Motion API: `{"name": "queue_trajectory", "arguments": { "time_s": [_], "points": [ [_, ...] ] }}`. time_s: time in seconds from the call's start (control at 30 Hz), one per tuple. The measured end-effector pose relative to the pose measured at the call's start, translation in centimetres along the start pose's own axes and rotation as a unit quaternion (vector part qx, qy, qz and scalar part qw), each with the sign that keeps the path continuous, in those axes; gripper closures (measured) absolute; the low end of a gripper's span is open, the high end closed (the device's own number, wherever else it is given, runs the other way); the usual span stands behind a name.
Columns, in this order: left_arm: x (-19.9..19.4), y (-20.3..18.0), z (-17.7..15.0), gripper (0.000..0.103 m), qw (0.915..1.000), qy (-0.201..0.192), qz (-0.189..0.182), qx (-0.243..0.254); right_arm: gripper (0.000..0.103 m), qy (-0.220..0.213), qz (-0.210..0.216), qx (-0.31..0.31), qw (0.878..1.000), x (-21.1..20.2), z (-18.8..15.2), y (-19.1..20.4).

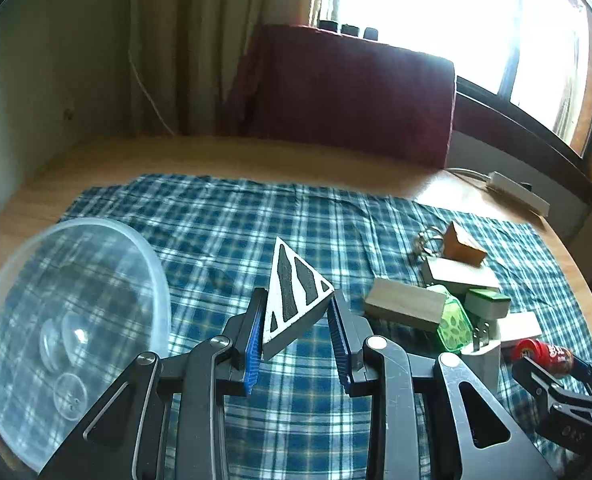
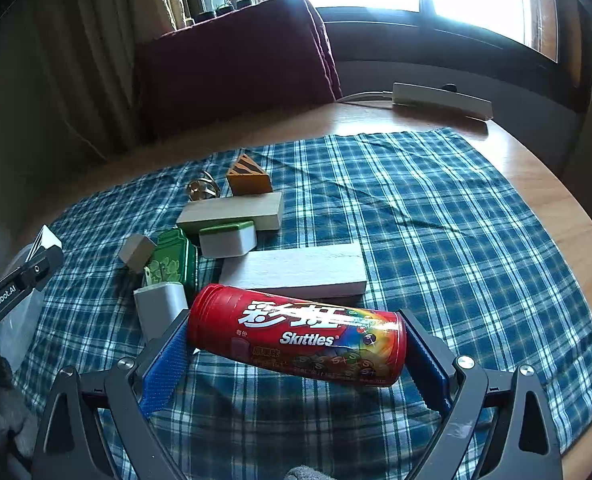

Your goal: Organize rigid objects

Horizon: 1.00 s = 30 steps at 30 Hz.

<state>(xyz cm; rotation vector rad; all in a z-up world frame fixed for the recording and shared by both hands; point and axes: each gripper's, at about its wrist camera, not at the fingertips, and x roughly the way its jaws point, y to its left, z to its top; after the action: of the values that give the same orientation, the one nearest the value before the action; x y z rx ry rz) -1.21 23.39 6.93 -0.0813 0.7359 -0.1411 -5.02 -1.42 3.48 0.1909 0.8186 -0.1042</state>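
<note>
My left gripper (image 1: 298, 320) is shut on a white triangular block with black stripes (image 1: 296, 296), held above the checked cloth (image 1: 223, 220). A clear plastic bowl (image 1: 67, 320) sits just left of it. My right gripper (image 2: 296, 320) is shut on a red Skittles can (image 2: 296, 336), gripped end to end and lying crosswise, slightly tilted. In the left wrist view the right gripper (image 1: 552, 372) and the can (image 1: 544, 354) show at the lower right. The right wrist view catches the left gripper (image 2: 39, 260) with the triangular block (image 2: 47, 240) at the far left.
A pile lies mid-cloth: wooden blocks (image 2: 231, 210), an orange striped wedge (image 2: 249, 180), a green tin (image 2: 171, 260), a green-topped white tile (image 2: 227, 240), a white charger (image 2: 159, 304), a white foam block (image 2: 296, 272) and a metal ring (image 2: 201, 188). A power strip (image 2: 440, 100) and a maroon cover (image 2: 231, 60) stand behind.
</note>
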Motion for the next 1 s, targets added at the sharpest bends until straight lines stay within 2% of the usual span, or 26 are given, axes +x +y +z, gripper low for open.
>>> {"name": "queue_trajectory", "arguments": {
  "time_s": [0.23,0.63,0.83,1.0],
  "points": [
    [-0.9,1.0,0.1,0.072,0.9997,-0.019,0.011,-0.007,0.005,-0.017,0.005,0.003,1.000,-0.8,-0.1,0.2],
    [-2.3,3.5,0.0,0.072,0.9979,-0.045,0.033,-0.032,0.005,-0.014,-0.002,0.003,1.000,-0.4,0.0,0.3],
    [-2.8,4.3,-0.1,0.072,0.9981,-0.046,0.010,-0.041,0.005,-0.013,-0.003,0.002,1.000,-0.3,0.0,0.3],
    [-2.3,3.5,-0.6,0.068,0.9993,-0.027,-0.003,-0.026,0.005,-0.013,0.002,0.003,1.000,-0.4,-0.1,0.2]
  ]
}}
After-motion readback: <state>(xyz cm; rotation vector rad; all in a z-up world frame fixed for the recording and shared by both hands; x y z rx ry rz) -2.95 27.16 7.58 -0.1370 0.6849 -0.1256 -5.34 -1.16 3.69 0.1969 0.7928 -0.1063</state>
